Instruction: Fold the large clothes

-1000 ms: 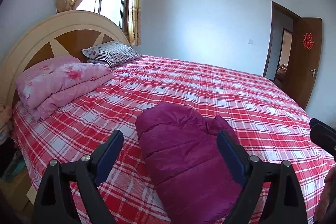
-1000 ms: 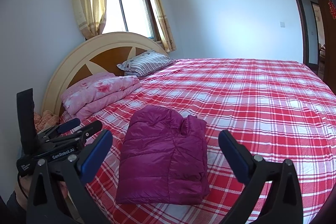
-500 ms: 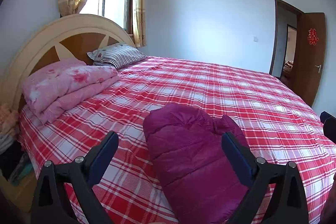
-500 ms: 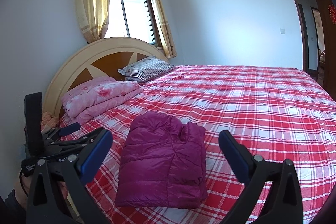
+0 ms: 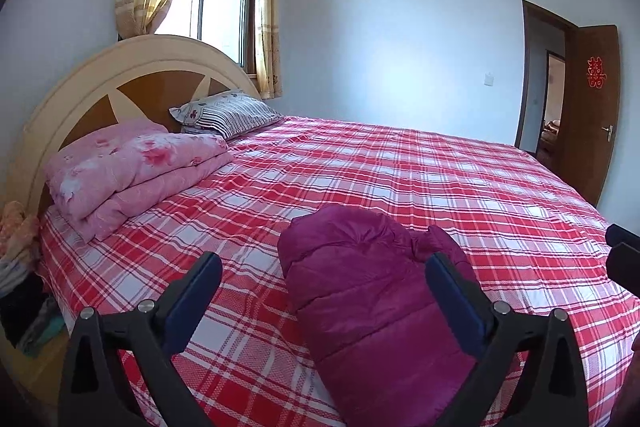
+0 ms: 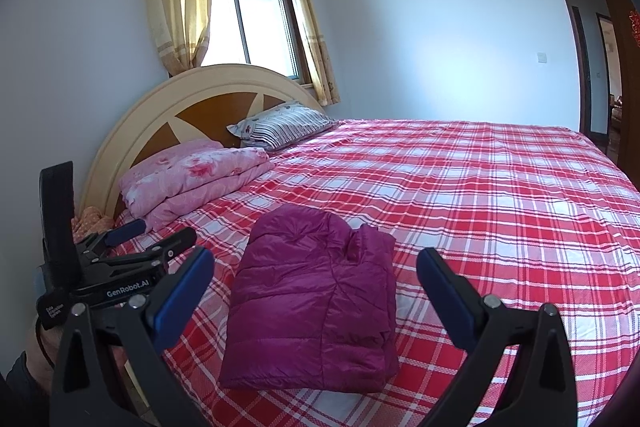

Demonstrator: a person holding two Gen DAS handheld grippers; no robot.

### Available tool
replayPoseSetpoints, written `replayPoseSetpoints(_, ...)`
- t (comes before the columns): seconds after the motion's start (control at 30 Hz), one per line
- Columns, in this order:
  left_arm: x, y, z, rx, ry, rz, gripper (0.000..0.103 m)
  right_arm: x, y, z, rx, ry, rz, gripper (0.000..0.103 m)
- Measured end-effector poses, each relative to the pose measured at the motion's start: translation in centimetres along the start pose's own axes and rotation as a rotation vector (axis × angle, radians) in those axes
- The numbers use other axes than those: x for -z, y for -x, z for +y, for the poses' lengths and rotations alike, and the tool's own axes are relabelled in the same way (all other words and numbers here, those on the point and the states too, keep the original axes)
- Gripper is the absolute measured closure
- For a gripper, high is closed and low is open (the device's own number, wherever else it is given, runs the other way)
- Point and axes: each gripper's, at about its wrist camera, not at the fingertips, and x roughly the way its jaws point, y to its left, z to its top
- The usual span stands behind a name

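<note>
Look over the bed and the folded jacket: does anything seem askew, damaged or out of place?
Nothing stands out. The purple jacket lies folded on the plaid sheet, the pink quilt and striped pillow sit by the headboard, and both grippers are open and empty.

Daylight comes in through the window (image 6: 256,27) behind the headboard, and the glass is blown out to white. The room is bright and even, with a bluish tint on the far wall (image 5: 400,39). Shadows are soft. Both views are sharp in the middle, but they bend strongly and go dark at the corners.
</note>
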Motion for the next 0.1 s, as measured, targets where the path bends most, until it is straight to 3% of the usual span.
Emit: replayPoseSetpoints(0.1,0.06,-0.10,-0.09,0.004,0.001,0.000,0.001,0.18,-0.13,0.00,0.000,0.001,0.008,0.000)
